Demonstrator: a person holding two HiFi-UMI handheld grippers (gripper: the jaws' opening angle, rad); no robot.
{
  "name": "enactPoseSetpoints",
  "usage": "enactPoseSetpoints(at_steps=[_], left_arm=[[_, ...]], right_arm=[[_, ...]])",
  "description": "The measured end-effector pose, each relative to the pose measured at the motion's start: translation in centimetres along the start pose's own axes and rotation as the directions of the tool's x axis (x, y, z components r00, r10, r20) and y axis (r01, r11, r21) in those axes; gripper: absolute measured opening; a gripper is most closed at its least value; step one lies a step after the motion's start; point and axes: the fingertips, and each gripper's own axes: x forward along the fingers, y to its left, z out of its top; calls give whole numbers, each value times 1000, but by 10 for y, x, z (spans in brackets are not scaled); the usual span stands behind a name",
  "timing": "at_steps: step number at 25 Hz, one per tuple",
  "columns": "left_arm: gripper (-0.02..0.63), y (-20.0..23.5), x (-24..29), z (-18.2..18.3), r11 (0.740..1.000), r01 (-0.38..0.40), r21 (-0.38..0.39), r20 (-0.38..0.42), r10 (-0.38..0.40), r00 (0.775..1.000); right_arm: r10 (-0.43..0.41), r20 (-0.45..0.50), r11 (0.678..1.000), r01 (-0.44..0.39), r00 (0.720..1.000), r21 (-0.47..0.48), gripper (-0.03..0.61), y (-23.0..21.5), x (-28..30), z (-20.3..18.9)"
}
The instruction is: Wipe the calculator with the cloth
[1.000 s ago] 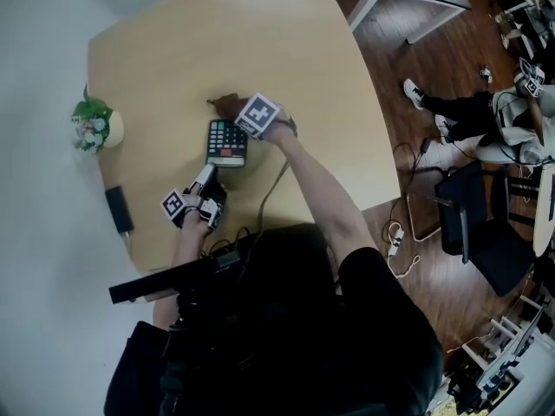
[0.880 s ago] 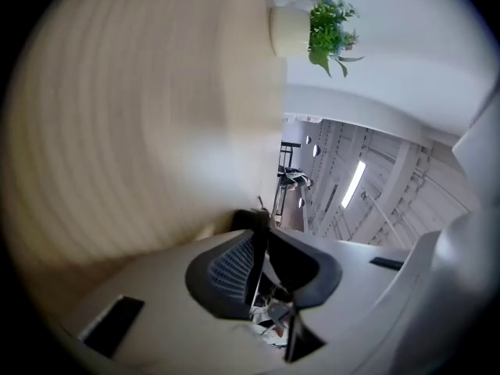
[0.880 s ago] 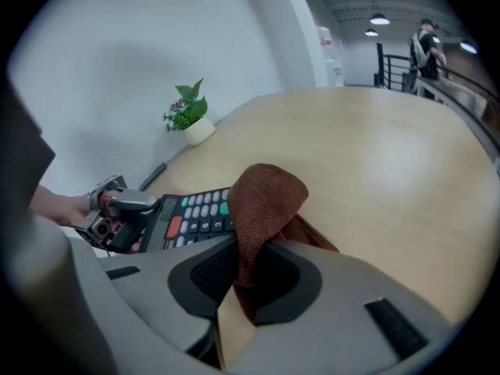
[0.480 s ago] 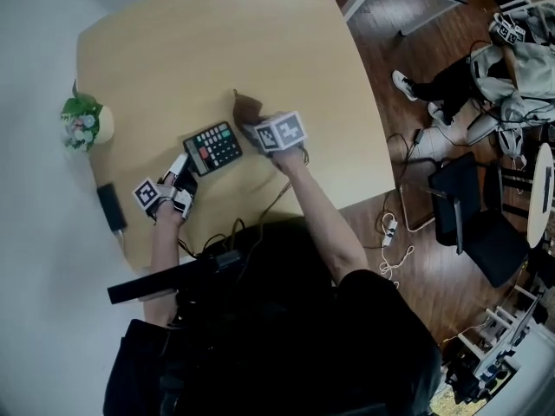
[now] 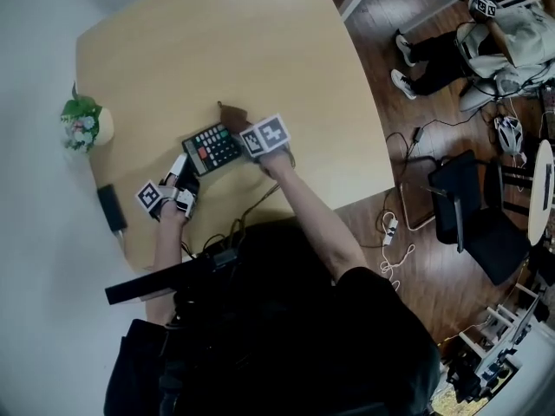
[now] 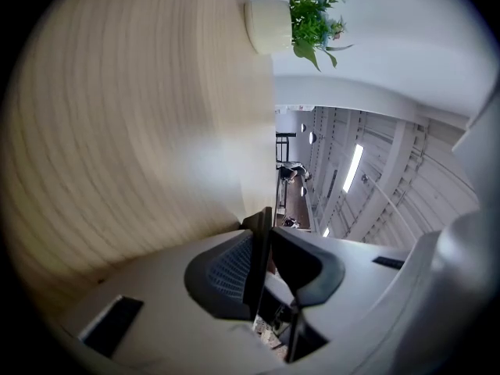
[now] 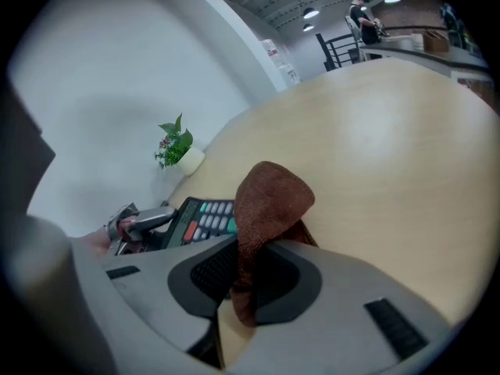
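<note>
The dark calculator (image 5: 211, 148) with red and teal keys lies slanted on the tan table (image 5: 260, 42). My left gripper (image 5: 184, 170) is at its lower-left end. In the left gripper view the calculator's thin edge (image 6: 261, 244) stands between the jaws of the left gripper (image 6: 266, 250), which have just been opening; the edge lies along one pad with a sliver of gap at the other. My right gripper (image 5: 244, 128) is shut on the brown cloth (image 5: 231, 113), which hangs at the calculator's upper-right end. From the right gripper (image 7: 250, 266) the cloth (image 7: 269, 198) bulges over the calculator (image 7: 205, 217).
A small potted plant (image 5: 84, 124) stands at the table's left edge, and a black device (image 5: 111, 208) lies nearer me. A cable (image 5: 260, 196) runs across the table's near edge. Beyond the right edge are a dark chair (image 5: 473, 211) and a seated person (image 5: 486, 33).
The calculator has turned from upright to slanted and shifted left with the left gripper. The right gripper swung the cloth off to the right, then back to the calculator's upper-right end.
</note>
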Motion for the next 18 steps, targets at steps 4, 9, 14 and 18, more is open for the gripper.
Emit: enactPoseSetpoints(at_steps=[4,9,14,18], left_arm=[[100,-2,1,-3,1000,3,0,2,-3,1000],[100,-3,3,-5,1000,9,3,-6,-9,1000],[100,-1,2,-3,1000,20,0,-4,-20,1000],[100,0,3,-5,1000,24,-3,-6,-24,1000]], right_arm=[[50,-51,995,-45,997,88,49,19,-31,-71],[-1,27,1000,0,1000,28,49,8,-48,-46],[-49,154,994,63,987,-90,49,-8,-11,60],[-70,50,988,77,996,-136,51,-16,18,51]])
